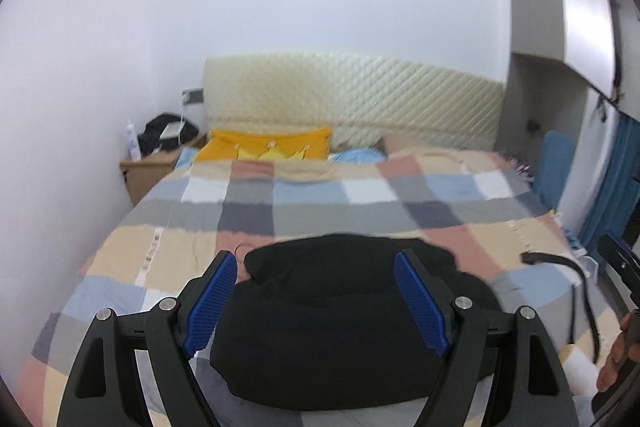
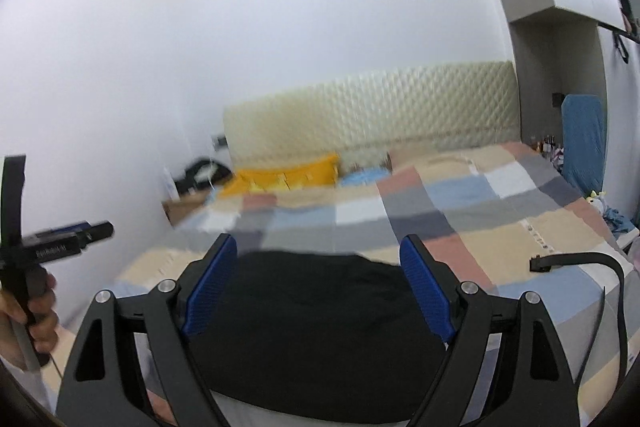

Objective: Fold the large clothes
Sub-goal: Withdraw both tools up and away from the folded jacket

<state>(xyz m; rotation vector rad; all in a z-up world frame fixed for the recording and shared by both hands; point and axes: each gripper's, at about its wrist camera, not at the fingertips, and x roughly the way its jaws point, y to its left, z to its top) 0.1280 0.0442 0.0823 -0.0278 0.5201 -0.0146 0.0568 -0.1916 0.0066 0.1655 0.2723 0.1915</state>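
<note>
A black garment (image 1: 344, 319) lies folded in a thick bundle on the checked bedspread (image 1: 320, 199), near the bed's front edge. My left gripper (image 1: 316, 303) is open above it, its blue pads (image 1: 212, 303) spread to either side, holding nothing. In the right wrist view the same garment (image 2: 312, 323) lies below my right gripper (image 2: 318, 287), which is open and empty too. The hand-held left gripper body (image 2: 48, 247) shows at the left edge of the right wrist view.
A black strap or cable (image 1: 576, 279) lies on the bed right of the garment; it also shows in the right wrist view (image 2: 592, 263). A yellow pillow (image 1: 264, 145) and quilted headboard (image 1: 352, 99) are at the far end. A wooden nightstand (image 1: 148, 171) stands at left, a blue chair (image 1: 554, 171) at right.
</note>
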